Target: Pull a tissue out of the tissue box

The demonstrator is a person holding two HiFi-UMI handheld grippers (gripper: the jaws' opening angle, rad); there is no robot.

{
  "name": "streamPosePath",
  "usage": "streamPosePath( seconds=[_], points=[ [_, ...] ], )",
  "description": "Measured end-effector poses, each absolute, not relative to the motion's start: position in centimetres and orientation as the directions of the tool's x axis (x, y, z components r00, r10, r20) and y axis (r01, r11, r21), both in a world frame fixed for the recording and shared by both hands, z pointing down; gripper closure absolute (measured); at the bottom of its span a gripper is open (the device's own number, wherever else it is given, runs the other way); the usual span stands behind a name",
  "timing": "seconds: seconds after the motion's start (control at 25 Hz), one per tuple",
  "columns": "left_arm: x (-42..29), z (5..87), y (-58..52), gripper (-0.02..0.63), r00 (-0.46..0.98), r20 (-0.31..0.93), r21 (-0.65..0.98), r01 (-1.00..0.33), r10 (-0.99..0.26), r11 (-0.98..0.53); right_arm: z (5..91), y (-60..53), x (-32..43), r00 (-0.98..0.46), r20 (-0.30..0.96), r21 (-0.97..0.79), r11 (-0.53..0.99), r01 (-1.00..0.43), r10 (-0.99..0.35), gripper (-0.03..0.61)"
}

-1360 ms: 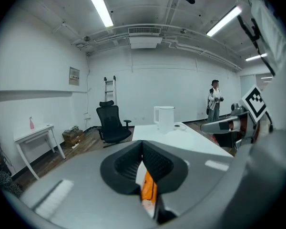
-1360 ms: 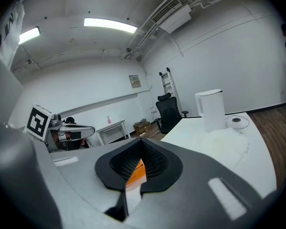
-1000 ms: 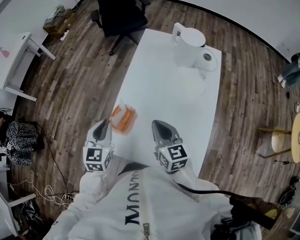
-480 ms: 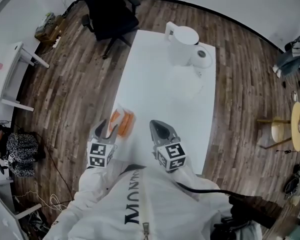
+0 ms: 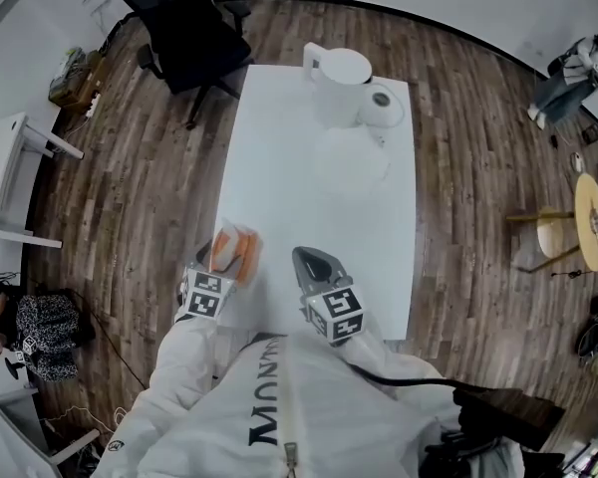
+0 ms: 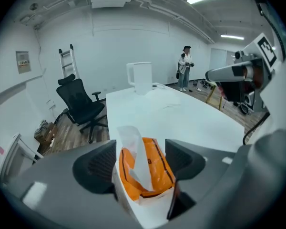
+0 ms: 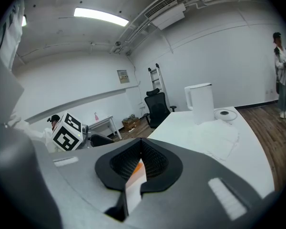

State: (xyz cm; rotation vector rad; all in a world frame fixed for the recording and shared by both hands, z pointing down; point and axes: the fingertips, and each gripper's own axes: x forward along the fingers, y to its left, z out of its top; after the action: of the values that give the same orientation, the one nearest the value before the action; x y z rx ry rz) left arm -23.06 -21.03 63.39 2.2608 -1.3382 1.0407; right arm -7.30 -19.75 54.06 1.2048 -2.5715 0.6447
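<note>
An orange tissue pack (image 5: 235, 249) lies near the left edge of the white table (image 5: 309, 217). In the left gripper view the tissue pack (image 6: 155, 173) sits between the jaws, and a white tissue (image 6: 132, 149) stands up out of its slot. My left gripper (image 5: 217, 267) (image 6: 140, 152) points down over the pack. Its jaws are opening, and its pads (image 6: 96, 168) stand off both sides of the pack. My right gripper (image 5: 311, 260) (image 7: 141, 144) hovers to the right of the pack, shut and empty.
A white kettle (image 5: 341, 83) and a round white base (image 5: 382, 101) stand at the far end of the table, with loose white tissues (image 5: 354, 162) lying in front of them. A black office chair (image 5: 184, 33) stands off the far left corner. A person (image 6: 185, 73) stands at the back of the room.
My left gripper has come down from beside the pack and opened, so that it now straddles it. The right gripper has stayed where it was.
</note>
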Motion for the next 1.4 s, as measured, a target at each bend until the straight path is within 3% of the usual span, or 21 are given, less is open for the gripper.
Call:
streamPosePath(
  seconds=[0.36, 0.72, 1.08, 1.16, 1.4],
  points=[
    [-22.7, 66.9, -22.5, 0.307, 0.311, 0.756, -0.073, -0.834, -0.576, -0.547, 54.6, -19.6, -6.1, -0.599, 0.401, -0.287, 0.526, -0.801, -0.693, 0.577],
    [-22.1, 67.5, -22.7, 0.462, 0.316, 0.770, -0.065, -0.825, -0.555, -0.561, 54.8, -19.5, -5.7, -0.591, 0.411, -0.289, 0.516, -0.806, -0.694, 0.577],
    [-22.3, 67.6, -22.0, 0.532, 0.295, 0.784, -0.067, -0.835, -0.546, -0.547, 58.5, -18.9, -7.9, -0.625, 0.480, -0.295, 0.557, -0.776, -0.616, 0.577],
    [-22.4, 67.4, -22.1, 0.583, 0.287, 0.780, -0.075, -0.839, -0.556, -0.539, 60.3, -18.8, -9.4, -0.642, 0.509, -0.283, 0.592, -0.754, -0.574, 0.577],
    [-22.1, 67.1, -22.1, 0.601, 0.290, 0.771, -0.079, -0.840, -0.567, -0.537, 63.7, -18.9, -13.4, -0.688, 0.550, -0.299, 0.658, -0.691, -0.473, 0.577]
  ],
)
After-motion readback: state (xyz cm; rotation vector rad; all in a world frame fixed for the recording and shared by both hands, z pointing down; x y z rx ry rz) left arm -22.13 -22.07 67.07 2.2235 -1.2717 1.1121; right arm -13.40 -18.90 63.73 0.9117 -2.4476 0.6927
